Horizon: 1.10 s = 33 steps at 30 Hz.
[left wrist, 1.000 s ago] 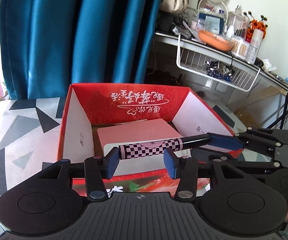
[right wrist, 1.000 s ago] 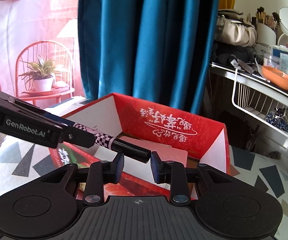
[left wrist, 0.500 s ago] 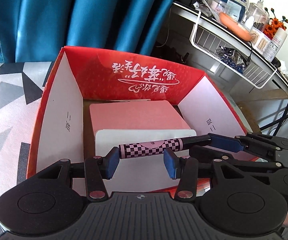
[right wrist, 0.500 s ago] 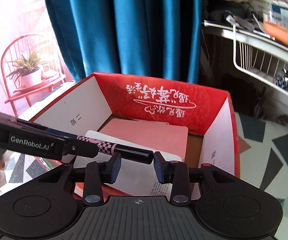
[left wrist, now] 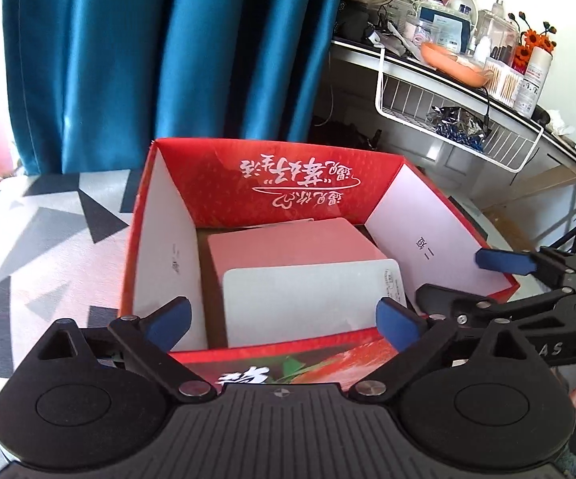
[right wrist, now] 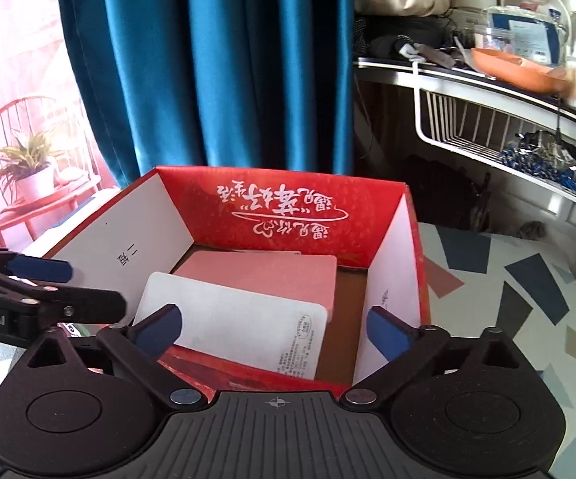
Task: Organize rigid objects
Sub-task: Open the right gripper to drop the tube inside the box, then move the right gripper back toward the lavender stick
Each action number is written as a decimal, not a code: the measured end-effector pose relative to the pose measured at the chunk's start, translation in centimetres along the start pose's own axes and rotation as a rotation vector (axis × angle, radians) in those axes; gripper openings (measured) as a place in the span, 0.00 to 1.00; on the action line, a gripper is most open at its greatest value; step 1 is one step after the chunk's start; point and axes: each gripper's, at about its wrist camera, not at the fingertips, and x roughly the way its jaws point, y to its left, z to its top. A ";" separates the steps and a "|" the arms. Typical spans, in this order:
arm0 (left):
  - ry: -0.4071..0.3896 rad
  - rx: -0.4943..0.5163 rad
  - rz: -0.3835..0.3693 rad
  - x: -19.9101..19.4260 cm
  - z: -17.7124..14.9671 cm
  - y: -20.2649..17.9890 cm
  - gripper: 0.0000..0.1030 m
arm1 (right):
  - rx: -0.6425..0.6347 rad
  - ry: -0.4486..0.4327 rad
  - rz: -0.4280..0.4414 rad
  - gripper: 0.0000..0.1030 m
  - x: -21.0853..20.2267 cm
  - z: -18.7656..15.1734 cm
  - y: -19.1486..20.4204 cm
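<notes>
A red cardboard box (left wrist: 276,175) with white inner walls stands on the patterned table; it also shows in the right wrist view (right wrist: 288,203). Inside lie a pink flat box (left wrist: 288,245) and a white flat box (left wrist: 308,299), also seen from the right as the pink box (right wrist: 264,279) and the white box (right wrist: 232,319). My left gripper (left wrist: 284,317) is open and empty above the box's near edge. My right gripper (right wrist: 274,325) is open and empty above the same edge. The checkered pen is not visible in either view.
Blue curtains (left wrist: 160,52) hang behind the box. A cluttered shelf with a white wire basket (left wrist: 455,127) stands at the right. The patterned table (right wrist: 507,279) extends to the right of the box. A red chair with a plant (right wrist: 28,167) is at the far left.
Both grippers opened wide and drew back and up. The checkered pen they held between them has left their jaws and is out of sight.
</notes>
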 end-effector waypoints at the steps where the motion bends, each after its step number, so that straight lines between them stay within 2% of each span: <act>1: -0.005 0.009 0.011 -0.3 -0.1 -0.1 1.00 | 0.004 -0.001 -0.001 1.00 -0.2 0.0 -0.1; 8: -0.020 0.060 0.081 -2.1 -0.4 -0.9 1.00 | -0.009 -0.010 -0.012 1.00 -1.6 -0.7 0.0; 15: -0.026 0.047 0.087 -3.4 -1.5 -1.0 1.00 | -0.024 -0.058 -0.020 1.00 -3.9 -2.3 1.0; 20: -0.046 0.021 0.067 -4.2 -2.9 -1.0 1.00 | -0.025 -0.100 -0.025 1.00 -5.4 -3.7 2.0; 24: -0.061 0.008 0.056 -4.8 -4.1 -1.1 1.00 | 0.020 -0.126 -0.017 1.00 -6.3 -5.0 2.2; 26: -0.061 -0.004 0.023 -5.0 -4.7 -1.0 1.00 | 0.043 -0.128 -0.007 1.00 -6.5 -5.6 2.1; 29: -0.054 -0.004 0.029 -5.0 -5.7 -1.4 1.00 | 0.055 -0.117 -0.010 1.00 -6.4 -6.8 2.0; 33: -0.029 -0.021 -0.002 -4.8 -7.0 -1.5 1.00 | 0.116 -0.090 0.006 1.00 -6.3 -8.5 1.4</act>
